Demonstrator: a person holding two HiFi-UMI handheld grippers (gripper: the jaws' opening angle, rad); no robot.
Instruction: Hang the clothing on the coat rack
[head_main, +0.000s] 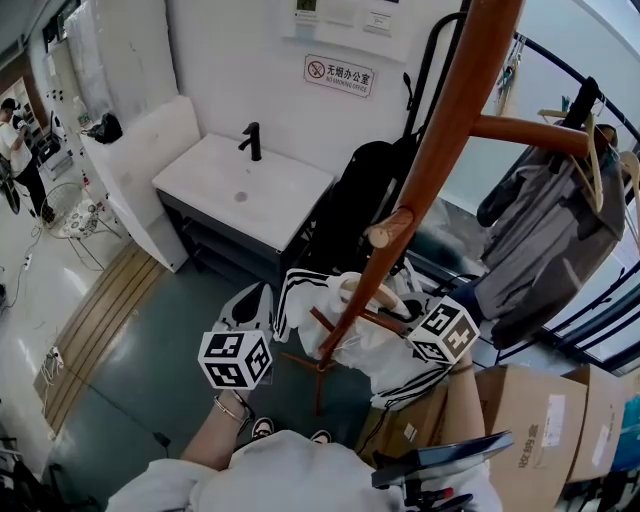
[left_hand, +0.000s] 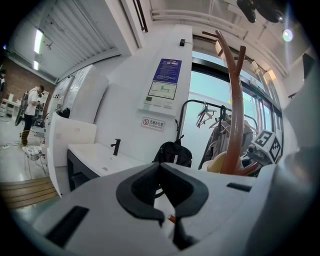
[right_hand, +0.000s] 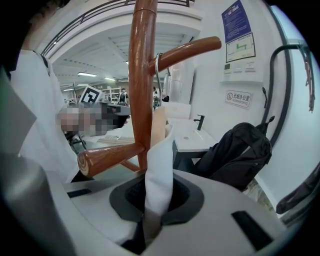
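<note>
The wooden coat rack (head_main: 440, 130) slants through the head view, with a short peg (head_main: 390, 230) pointing at me. A white clothing item with black stripes (head_main: 390, 365) hangs on a wooden hanger (head_main: 375, 292) low beside the pole. My left gripper (head_main: 247, 318) holds out one striped end on the left; its jaws (left_hand: 167, 212) look shut on a thin bit of white cloth. My right gripper (right_hand: 152, 210) is shut on a fold of the white clothing (right_hand: 160, 170), just in front of the pole (right_hand: 141, 75) and a lower peg (right_hand: 107, 156).
A white sink cabinet (head_main: 245, 185) stands against the wall, with a black backpack (head_main: 365, 200) next to it. A rail with grey garments (head_main: 550, 240) is at the right. Cardboard boxes (head_main: 540, 420) sit at the lower right. A person (head_main: 15, 150) stands far left.
</note>
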